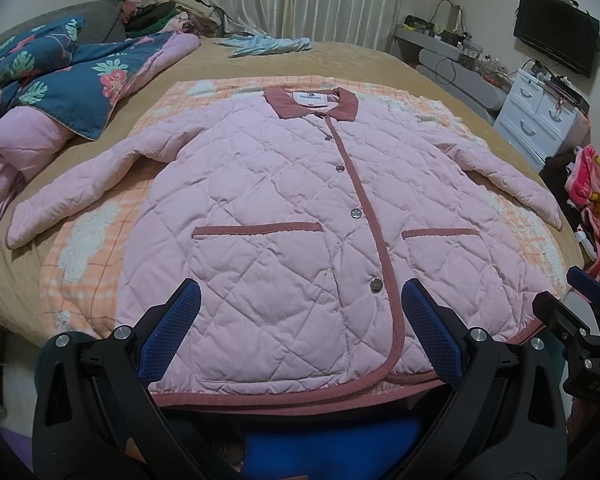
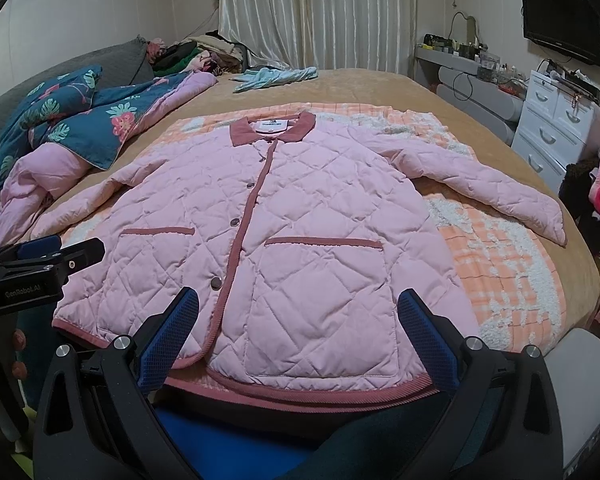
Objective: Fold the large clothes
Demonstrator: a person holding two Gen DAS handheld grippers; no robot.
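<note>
a: what am i looking at on your end?

b: a pink quilted jacket [image 1: 284, 208] lies flat and face up on a peach checked blanket [image 1: 84, 248], which is spread over the tan bed cover [image 1: 260, 60]. the jacket's dark-pink collar [image 1: 312, 102] points toward the far edge of the bed, and its hem [image 1: 300, 398] lies at the near edge, right in front of me. it's snapped shut down the front, and both sleeves are spread out toward the bed's side edges.

a: and the tongs?

b: my left gripper [image 1: 300, 332] is spread wide, blue pads [image 1: 172, 336] well apart, with nothing between them. it hangs over the hem by the bottom snap. my right gripper [image 2: 298, 334] is spread wide too and grips nothing; it hangs over the hem below the pocket [image 2: 324, 242] on that side. whether either one touches the fabric, i can't tell.

a: do they see each other?

b: yes. the right one shows at the right edge of the left view, and the left one at the left edge of the right view, just beside the jacket's bottom corner.

a: anything else on the bed?

b: a teal floral quilt [image 1: 48, 80] is bunched along the left edge, and a light-blue cloth [image 1: 268, 45] lies near the far edge. a white drawer unit [image 2: 556, 120] stands off the right side.
</note>
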